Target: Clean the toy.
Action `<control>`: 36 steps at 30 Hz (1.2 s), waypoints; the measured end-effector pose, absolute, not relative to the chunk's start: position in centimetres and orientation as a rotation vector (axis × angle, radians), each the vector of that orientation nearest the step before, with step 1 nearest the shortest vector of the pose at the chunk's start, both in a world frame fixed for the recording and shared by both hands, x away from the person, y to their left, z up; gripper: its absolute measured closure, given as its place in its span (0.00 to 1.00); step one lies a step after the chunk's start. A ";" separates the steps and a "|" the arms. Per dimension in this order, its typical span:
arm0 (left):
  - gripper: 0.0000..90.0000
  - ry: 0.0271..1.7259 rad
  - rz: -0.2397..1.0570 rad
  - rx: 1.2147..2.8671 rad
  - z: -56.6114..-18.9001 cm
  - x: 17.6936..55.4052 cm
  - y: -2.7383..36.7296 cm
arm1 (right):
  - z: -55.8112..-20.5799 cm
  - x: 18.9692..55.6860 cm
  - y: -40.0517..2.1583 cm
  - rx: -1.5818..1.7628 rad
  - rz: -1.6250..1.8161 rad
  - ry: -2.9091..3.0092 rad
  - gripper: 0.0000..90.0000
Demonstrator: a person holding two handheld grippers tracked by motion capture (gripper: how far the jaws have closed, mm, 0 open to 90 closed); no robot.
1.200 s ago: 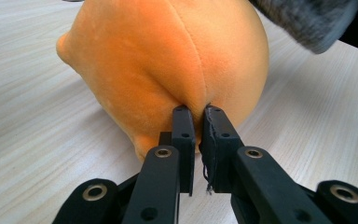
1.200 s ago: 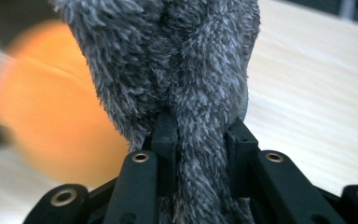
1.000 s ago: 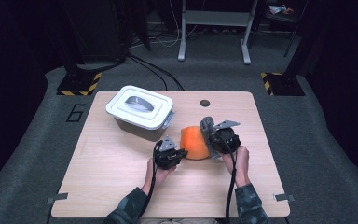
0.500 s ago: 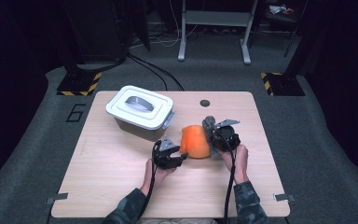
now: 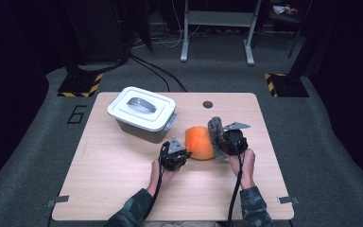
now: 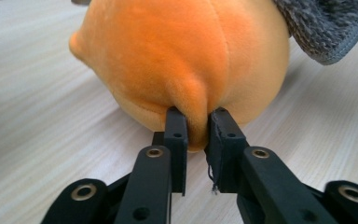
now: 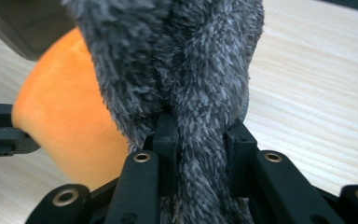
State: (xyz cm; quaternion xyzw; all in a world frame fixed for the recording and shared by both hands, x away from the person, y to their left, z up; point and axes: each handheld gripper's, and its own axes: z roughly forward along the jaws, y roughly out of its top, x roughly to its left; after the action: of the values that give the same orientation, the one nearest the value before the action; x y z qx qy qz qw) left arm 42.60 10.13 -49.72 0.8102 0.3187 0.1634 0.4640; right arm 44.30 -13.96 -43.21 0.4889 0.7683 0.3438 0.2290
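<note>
A round orange plush toy [image 5: 198, 142] with a grey fuzzy part [image 5: 215, 128] lies on the wooden table [image 5: 123, 189], between my two grippers. My left gripper [image 5: 183, 152] is at its left side. In the left gripper view its jaws have just been closing and now pinch a fold of the orange plush [image 6: 186, 60] between the left gripper's tips [image 6: 198, 126]. My right gripper [image 5: 219, 142] is at the toy's right side. In the right gripper view it is shut on the grey fuzzy part [image 7: 191, 70], with the right gripper's tips [image 7: 200, 133] sunk in the fur.
A white lidded box [image 5: 142, 113] with a grey handle stands at the back left, close behind the left gripper. A small dark round hole [image 5: 208, 104] sits near the table's far edge. Bare wood lies in front of both hands and at the left.
The left gripper looked a little wider half a second ago and is narrow again on the plush. The toy and both hands have barely shifted.
</note>
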 end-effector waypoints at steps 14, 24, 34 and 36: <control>0.90 0.688 0.361 1.974 -47.9 41.5 9.9 | -40.0 43.0 -10.4 1.206 1.046 2.194 0.79; 0.88 0.716 0.329 1.987 -49.0 41.9 10.3 | -42.6 44.4 -9.6 1.203 0.992 2.228 0.75; 0.89 0.728 0.307 1.978 -49.4 42.0 10.5 | -43.2 44.4 -10.0 1.212 0.984 2.213 0.78; 0.89 0.728 0.311 1.975 -49.5 42.0 10.6 | -43.4 44.4 -10.5 1.228 0.970 2.199 0.80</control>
State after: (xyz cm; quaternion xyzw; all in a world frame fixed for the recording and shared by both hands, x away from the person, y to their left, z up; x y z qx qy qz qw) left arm 41.98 10.55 -49.47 0.8116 0.2992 0.1277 0.4853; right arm 44.39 -10.53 -43.36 0.4440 0.7949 0.3505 0.2195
